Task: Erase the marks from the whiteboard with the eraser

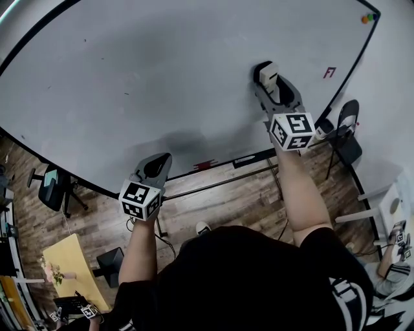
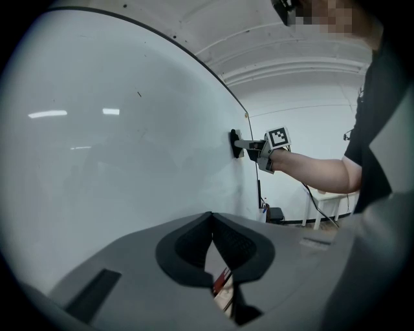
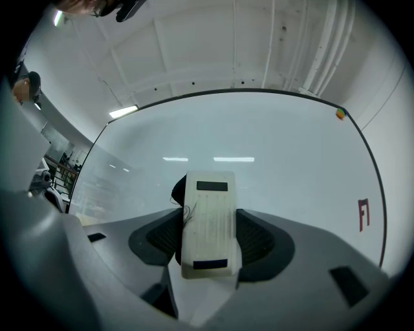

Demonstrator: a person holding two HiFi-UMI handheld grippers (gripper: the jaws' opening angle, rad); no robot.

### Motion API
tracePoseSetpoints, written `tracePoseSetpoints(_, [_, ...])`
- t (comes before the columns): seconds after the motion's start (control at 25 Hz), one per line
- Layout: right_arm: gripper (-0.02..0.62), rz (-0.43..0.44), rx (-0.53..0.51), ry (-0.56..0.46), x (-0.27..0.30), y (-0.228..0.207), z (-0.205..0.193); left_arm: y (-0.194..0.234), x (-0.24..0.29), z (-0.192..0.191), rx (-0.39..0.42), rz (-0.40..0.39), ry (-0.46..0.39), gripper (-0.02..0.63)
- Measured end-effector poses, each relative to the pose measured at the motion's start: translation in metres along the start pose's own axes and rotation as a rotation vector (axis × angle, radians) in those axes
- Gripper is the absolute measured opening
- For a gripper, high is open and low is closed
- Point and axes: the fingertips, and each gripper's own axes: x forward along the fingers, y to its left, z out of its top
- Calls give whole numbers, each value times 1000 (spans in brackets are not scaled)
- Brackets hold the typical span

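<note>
The whiteboard (image 1: 162,77) fills most of the head view. A small red mark (image 1: 329,72) sits near its right edge, also visible in the right gripper view as the red mark (image 3: 363,214). My right gripper (image 1: 272,81) is shut on a white eraser (image 1: 267,72) whose dark felt is pressed against the board, left of the mark. In its own view the eraser (image 3: 208,223) stands between the jaws of the right gripper (image 3: 208,240). My left gripper (image 1: 157,166) hangs by the board's lower edge, shut and empty. In the left gripper view, the left gripper (image 2: 211,223) shows its jaws meeting.
Coloured magnets (image 1: 369,18) sit in the board's top right corner. A red marker (image 1: 205,165) lies on the board's bottom ledge. Below are a wooden floor, a black chair (image 1: 53,187), a yellow table (image 1: 71,265), and a seated person (image 1: 391,262) at the lower right.
</note>
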Motion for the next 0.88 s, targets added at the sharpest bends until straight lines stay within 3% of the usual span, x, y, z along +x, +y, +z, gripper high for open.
tracePoseSetpoints(0.88, [245,-52,12,22,0,-3,0,-3,-1,-4,-19,0,0,11])
